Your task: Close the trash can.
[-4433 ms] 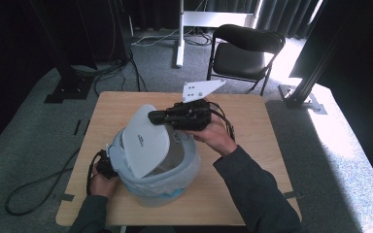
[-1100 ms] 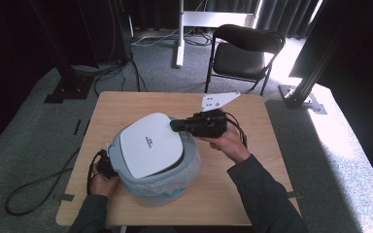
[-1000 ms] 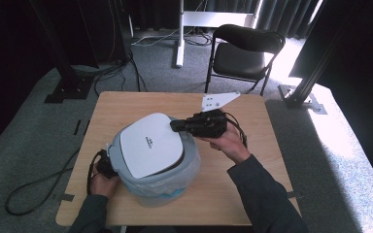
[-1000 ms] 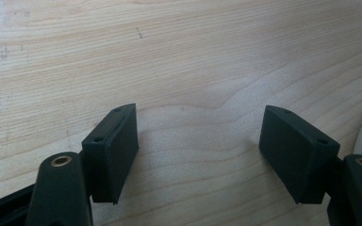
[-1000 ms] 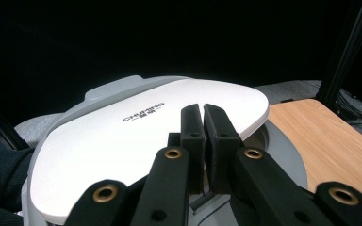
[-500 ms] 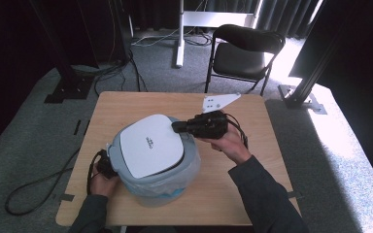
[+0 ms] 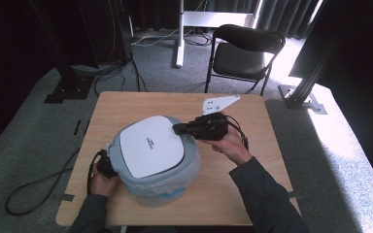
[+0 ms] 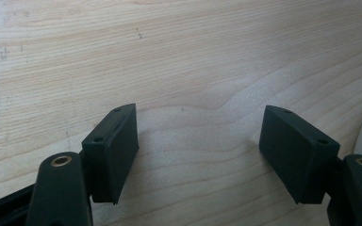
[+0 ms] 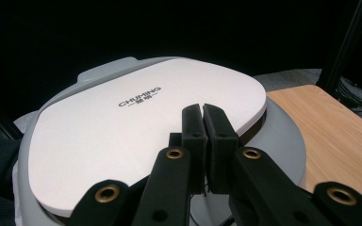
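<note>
White and flat, the lid lies closed on a grey bin lined with a plastic bag, standing near the middle of the wooden table, a little to the left. At the lid's right edge the right gripper hovers with its jaws pressed together and nothing between them; in its own view the tips sit just over the lid's rim. By the bin's left side, low on the table, the left gripper has its jaws wide apart over bare wood.
</note>
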